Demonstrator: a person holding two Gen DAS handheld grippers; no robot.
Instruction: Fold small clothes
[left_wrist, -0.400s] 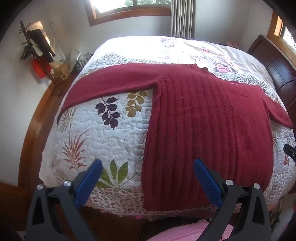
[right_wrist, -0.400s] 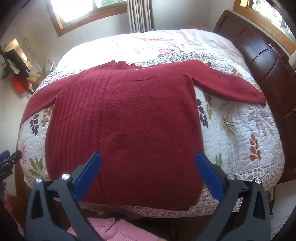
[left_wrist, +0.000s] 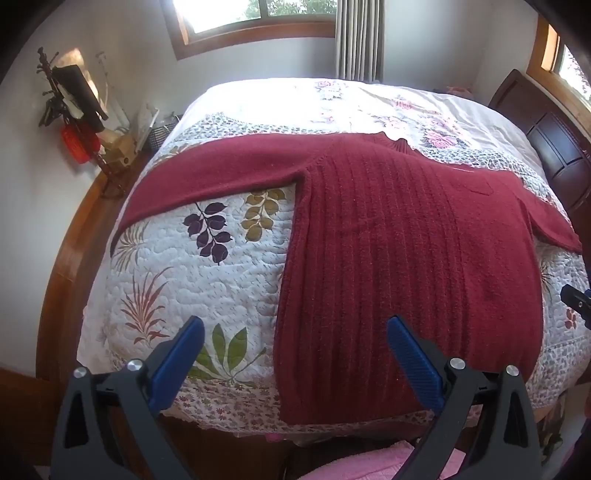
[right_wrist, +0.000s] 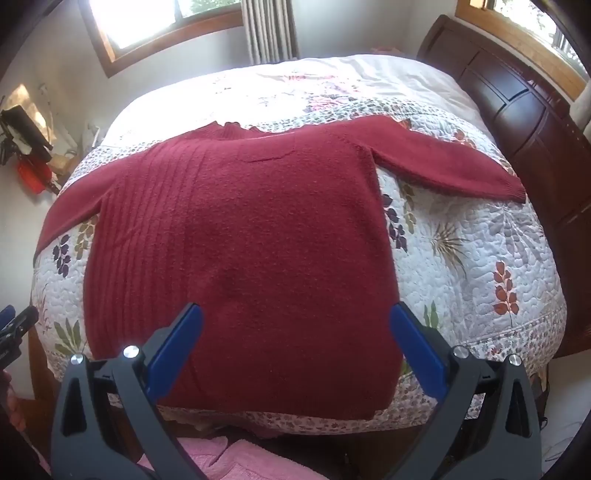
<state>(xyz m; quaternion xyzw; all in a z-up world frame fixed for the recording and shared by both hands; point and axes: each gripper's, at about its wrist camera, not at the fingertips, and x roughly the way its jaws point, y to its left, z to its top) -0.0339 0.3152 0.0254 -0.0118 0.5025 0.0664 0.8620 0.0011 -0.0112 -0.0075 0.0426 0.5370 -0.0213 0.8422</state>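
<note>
A bed (left_wrist: 236, 280) with a floral quilt carries a red sweater (right_wrist: 240, 240), spread flat, hem at the near edge. My left gripper (left_wrist: 295, 354) and right gripper (right_wrist: 295, 343) hover above it, jaws spread, empty.

The sweater (right_wrist: 240, 236) lies flat on the bed (right_wrist: 480, 258), collar toward twelve o'clock, sleeves toward three and nine.

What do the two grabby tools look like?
The left tool and the right tool look the same. Each has two chunky black plastic arms shaped like clamps, with triangle cut-outs and shiny silver bolts. The fingers are lined with flat blue ribbed pads. No cables or sleeves show.
</note>
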